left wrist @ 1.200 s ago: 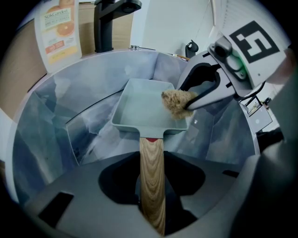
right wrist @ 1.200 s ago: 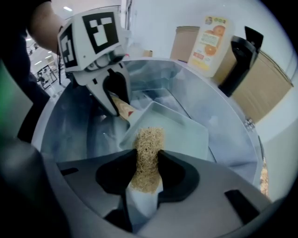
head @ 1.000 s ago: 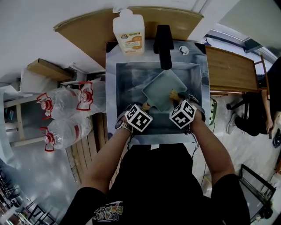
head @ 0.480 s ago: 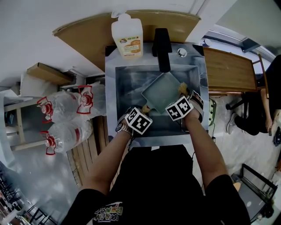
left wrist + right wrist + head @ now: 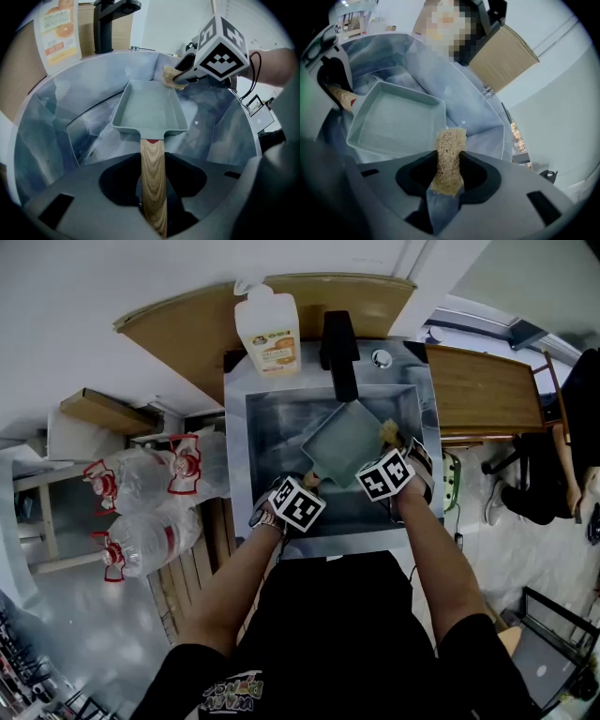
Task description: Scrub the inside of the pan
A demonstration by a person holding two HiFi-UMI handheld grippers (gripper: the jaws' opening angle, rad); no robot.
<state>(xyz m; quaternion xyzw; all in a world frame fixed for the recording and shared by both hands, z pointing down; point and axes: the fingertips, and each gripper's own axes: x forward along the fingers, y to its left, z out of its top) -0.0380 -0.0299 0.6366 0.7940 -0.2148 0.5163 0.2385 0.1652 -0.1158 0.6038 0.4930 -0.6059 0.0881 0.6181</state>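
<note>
The left gripper (image 5: 153, 192) has its fingers clamped on the pan's wooden handle (image 5: 151, 157). The right gripper (image 5: 449, 168) has its fingers pinched on a tan scrubbing pad (image 5: 450, 145) (coarse, fibrous) at a corner of the rim. The grey-green rectangular pan (image 5: 345, 439) sits tilted inside the steel sink (image 5: 267, 418).

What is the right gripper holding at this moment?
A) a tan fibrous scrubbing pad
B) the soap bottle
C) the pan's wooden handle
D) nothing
A: the right gripper is shut on the scrubbing pad, close to a corner of the pan, while the left gripper grips the wooden handle.
</note>
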